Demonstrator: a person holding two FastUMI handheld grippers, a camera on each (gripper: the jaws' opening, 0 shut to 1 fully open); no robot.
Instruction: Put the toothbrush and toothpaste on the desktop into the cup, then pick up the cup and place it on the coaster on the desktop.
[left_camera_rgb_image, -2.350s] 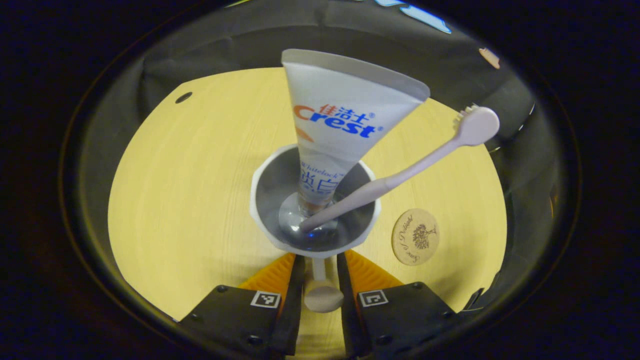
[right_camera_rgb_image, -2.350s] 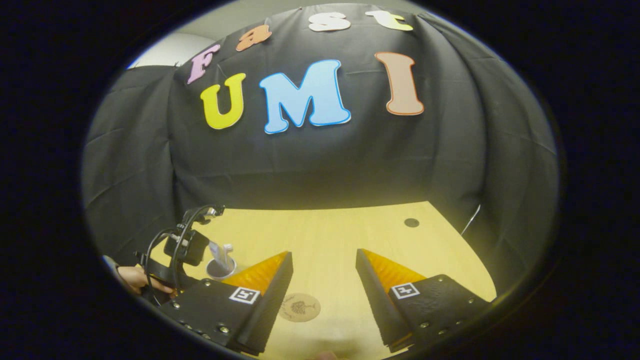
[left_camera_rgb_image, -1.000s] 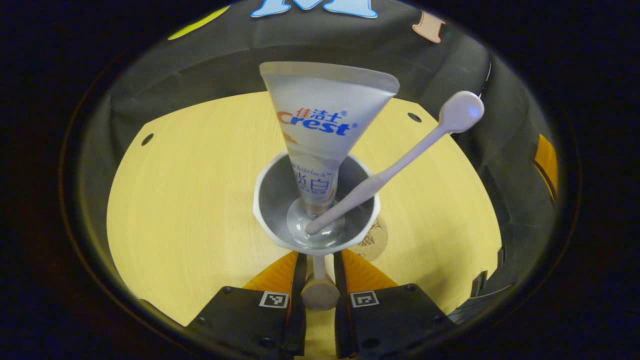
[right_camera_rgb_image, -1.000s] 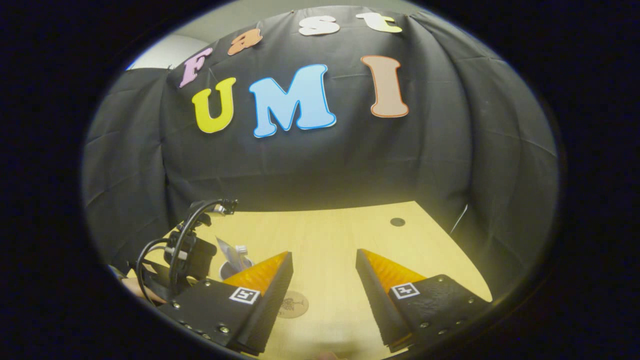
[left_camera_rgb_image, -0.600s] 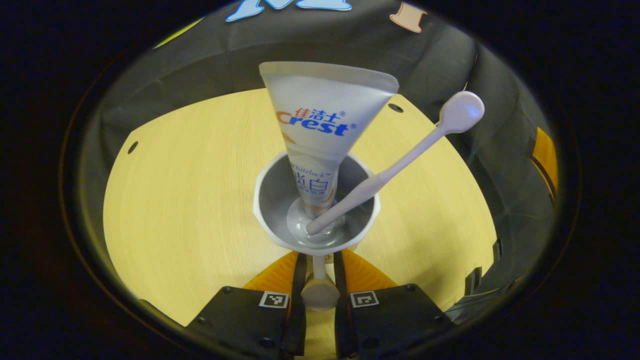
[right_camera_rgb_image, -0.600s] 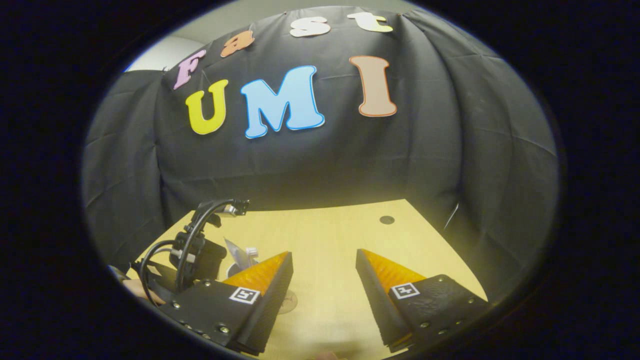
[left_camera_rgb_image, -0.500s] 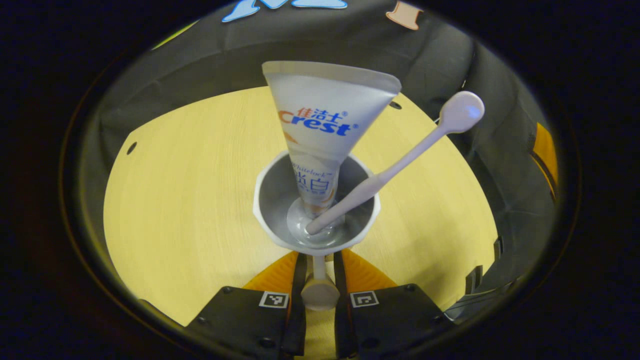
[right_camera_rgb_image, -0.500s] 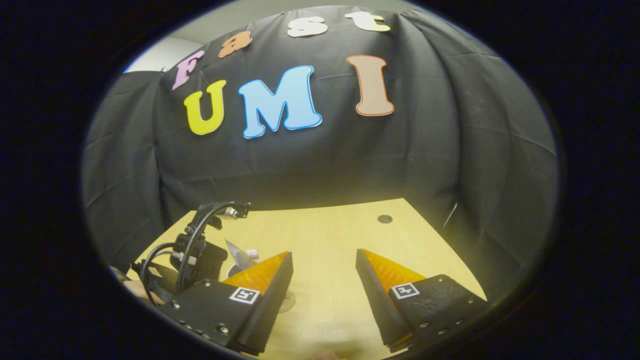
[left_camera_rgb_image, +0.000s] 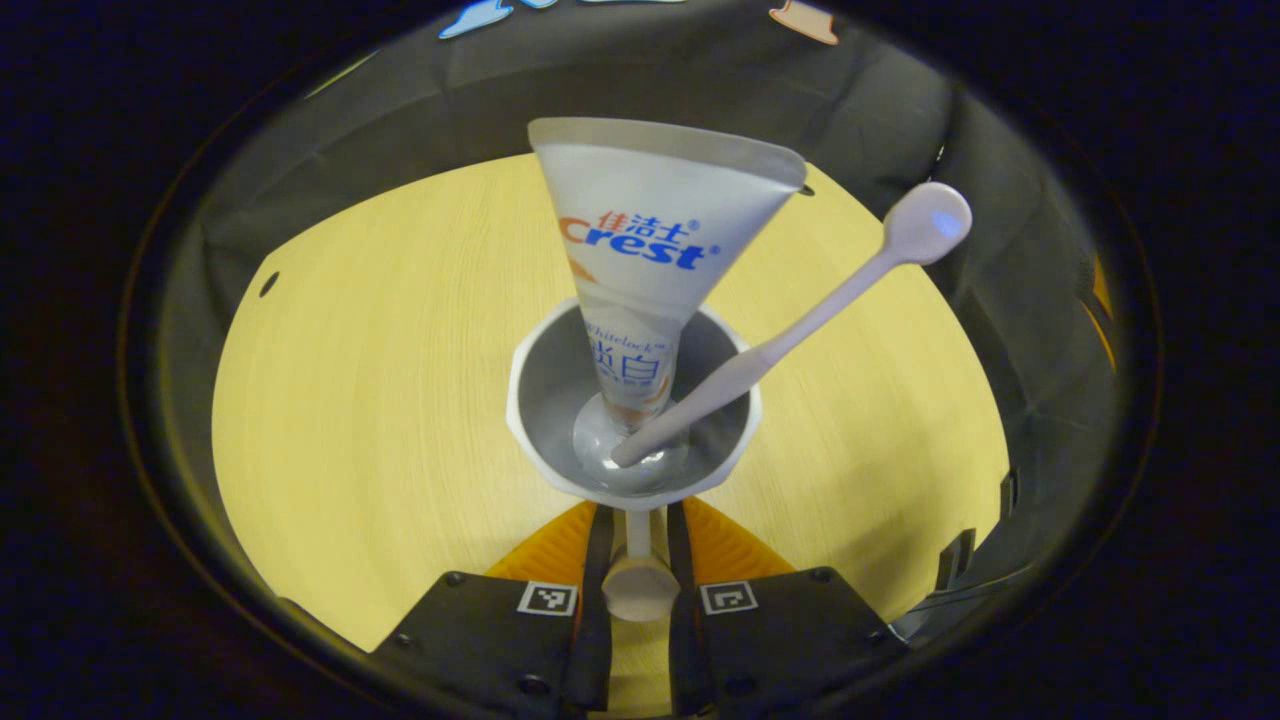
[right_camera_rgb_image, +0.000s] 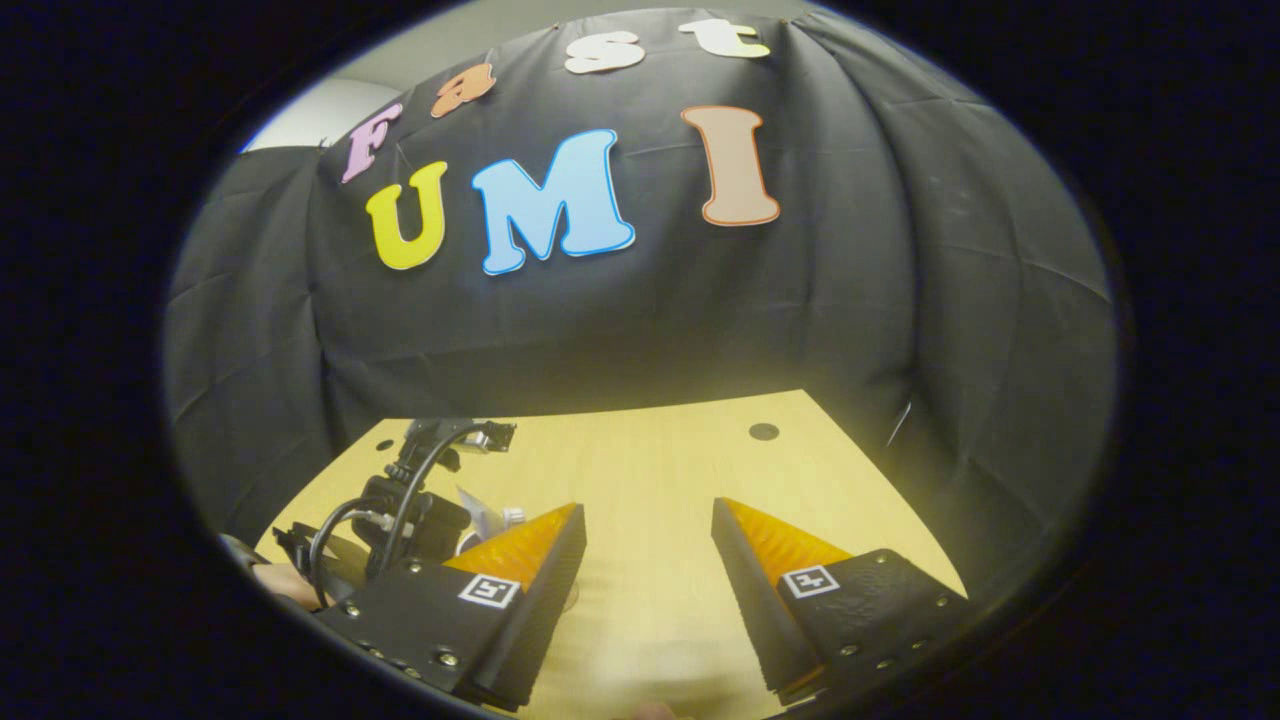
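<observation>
Surface (left_camera_rgb_image: 380, 380) carried the cup (left_camera_rgb_image: 530, 400), toothpaste (left_camera_rgb_image: 650, 250) and toothbrush (left_camera_rgb_image: 800, 325) already stood inside it; placing step in hand, coaster not discernible, probably under the cup. Left gripper (left_camera_rgb_image: 636, 545) jaws were narrow, clamped on the cup's handle (left_camera_rgb_image: 637, 560). Right gripper (right_camera_rgb_image: 648, 525) jaws wide, holding nothing. Next move probably: confirm cup seated centred, then release without tipping it

"Crest" — on the toothpaste (left_camera_rgb_image: 650, 240)
</observation>
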